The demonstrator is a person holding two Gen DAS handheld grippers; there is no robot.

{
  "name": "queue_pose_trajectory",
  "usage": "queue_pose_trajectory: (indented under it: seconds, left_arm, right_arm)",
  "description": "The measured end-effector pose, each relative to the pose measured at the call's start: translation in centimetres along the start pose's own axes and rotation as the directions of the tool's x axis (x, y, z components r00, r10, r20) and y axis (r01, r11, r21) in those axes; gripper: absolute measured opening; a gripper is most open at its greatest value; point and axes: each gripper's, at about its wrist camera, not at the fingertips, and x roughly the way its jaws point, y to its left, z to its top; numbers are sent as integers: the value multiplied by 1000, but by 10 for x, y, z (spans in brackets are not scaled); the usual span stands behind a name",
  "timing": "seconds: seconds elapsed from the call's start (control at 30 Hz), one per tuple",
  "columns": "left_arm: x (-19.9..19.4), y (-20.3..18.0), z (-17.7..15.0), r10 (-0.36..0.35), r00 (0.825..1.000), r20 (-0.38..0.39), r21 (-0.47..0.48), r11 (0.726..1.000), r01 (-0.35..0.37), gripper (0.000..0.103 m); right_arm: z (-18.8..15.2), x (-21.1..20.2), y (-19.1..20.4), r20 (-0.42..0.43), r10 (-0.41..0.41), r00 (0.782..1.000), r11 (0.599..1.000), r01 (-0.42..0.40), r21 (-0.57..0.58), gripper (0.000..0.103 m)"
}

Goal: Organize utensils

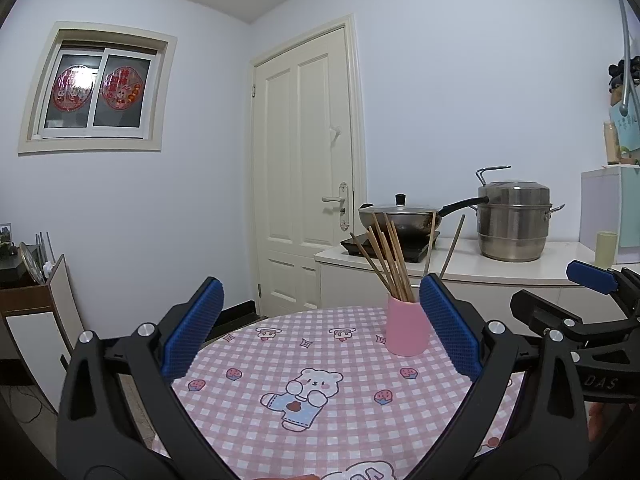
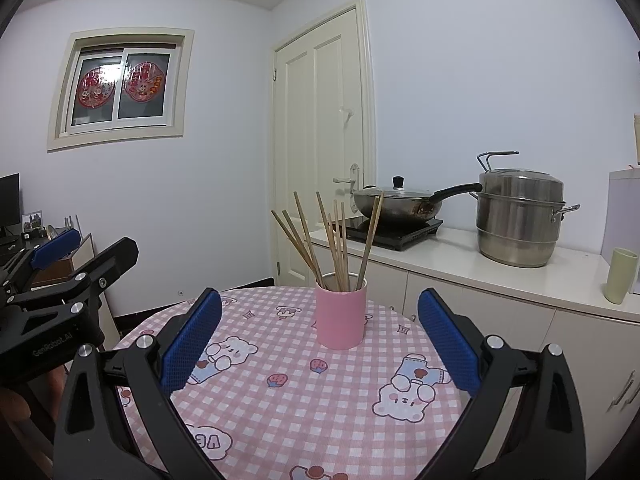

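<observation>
Stood upright on the round surface [image 2: 280, 420], toward its far edge: a pink cup [image 2: 341, 316], on the pink-and-white checked cloth [image 1: 320, 360] printed with bears and strawberries. Held a bundle of wooden chopsticks [image 2: 336, 244], thin ends down inside the cup, tops fanned out to left and right above the rim. Hovered above the near part of the surface, apart from the cup: the right gripper [image 2: 320, 336], jaws released and spread wide with nothing between the blue pads [image 2: 192, 340]. Hovered likewise to its left: the left gripper [image 1: 320, 328], jaws also released and empty, the cup appearing just beside its right-hand pad [image 1: 448, 324] in the left wrist view without any visible contact. Seen at the right margin of the left wrist view, the black frame and one blue pad of the right gripper; seen at the left margin of the right wrist view, the frame of the left one, with part of a hand [image 2: 16, 404] behind it. Stretched beyond the far edge of the round surface, along the wall: a white counter [image 2: 500, 268], carrying a lidded wok [image 2: 400, 202] on a black induction hob [image 2: 396, 232], a tall steel steamer pot [image 2: 520, 220] to the right of it, and a pale green cup [image 2: 621, 276] farther right. Closed behind the wok: a cream panelled door [image 2: 320, 140].
</observation>
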Motion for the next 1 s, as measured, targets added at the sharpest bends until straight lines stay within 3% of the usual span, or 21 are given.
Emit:
queue_pose_trajectory:
  seconds: [1.0]
  left_arm:
    - [0, 1, -2, 12, 1000, 6, 3, 1000, -12, 96]
  right_arm:
    - [-4, 1, 9, -17, 6, 1000, 1000, -6, -3, 95]
